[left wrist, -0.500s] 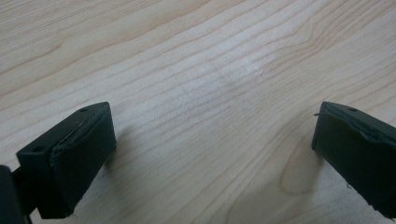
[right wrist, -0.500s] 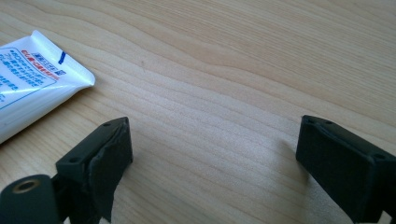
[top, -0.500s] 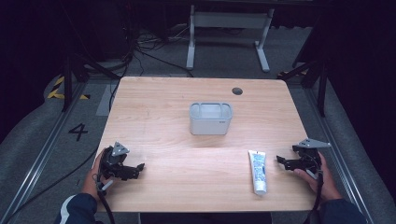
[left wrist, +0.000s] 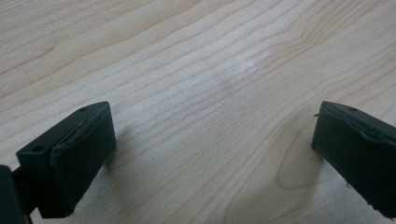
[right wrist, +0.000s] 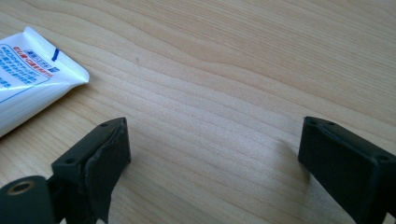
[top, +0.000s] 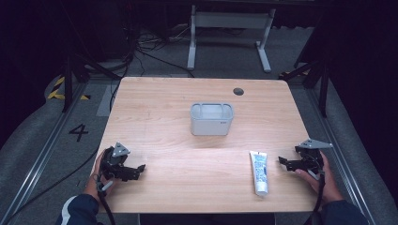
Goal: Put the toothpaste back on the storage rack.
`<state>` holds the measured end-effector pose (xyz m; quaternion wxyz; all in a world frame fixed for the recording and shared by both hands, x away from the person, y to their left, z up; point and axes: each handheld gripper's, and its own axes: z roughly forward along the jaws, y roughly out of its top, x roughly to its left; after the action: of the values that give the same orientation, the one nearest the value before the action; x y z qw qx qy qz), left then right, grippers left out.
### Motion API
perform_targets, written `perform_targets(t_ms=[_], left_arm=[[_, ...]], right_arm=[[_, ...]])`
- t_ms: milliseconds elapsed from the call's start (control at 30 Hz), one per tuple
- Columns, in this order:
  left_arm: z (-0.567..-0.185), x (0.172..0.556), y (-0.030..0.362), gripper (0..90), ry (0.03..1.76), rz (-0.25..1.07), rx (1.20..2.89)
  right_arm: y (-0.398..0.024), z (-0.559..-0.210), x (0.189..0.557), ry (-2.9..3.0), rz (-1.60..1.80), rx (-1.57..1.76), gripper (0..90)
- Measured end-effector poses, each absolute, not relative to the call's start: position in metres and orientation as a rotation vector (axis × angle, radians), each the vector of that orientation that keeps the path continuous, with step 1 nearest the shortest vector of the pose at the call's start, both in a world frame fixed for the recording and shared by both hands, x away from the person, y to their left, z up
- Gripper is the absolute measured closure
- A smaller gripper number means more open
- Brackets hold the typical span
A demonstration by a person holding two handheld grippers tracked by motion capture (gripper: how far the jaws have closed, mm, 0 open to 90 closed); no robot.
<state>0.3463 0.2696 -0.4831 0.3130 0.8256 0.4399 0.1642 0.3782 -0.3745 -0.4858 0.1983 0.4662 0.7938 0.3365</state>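
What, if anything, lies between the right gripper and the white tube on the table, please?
Nothing visible. The right gripper stands open just beside the white tube, with bare wooden table between them. The grey container sits farther back, off that path.

Grey floor (top: 42,140) (marked "4"); white metal frame (top: 230,28) behind
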Motion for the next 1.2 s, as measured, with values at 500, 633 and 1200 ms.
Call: perform_targets(t_ms=[500,633,1200], left_arm=[[-0.483,0.349,0.277,0.1,1.069,0.420,2.213],[-0.483,0.350,0.277,0.1,1.070,0.391,2.214],[-0.483,0.365,0.275,0.2,1.021,0.388,2.234]], right_arm=[[-0.376,-0.482,0.374,2.245,0.930,1.317,17.8],[-0.373,-0.479,0.370,2.266,0.914,1.316,18.7],[-0.346,-0.456,0.336,2.273,0.972,1.263,24.2]])
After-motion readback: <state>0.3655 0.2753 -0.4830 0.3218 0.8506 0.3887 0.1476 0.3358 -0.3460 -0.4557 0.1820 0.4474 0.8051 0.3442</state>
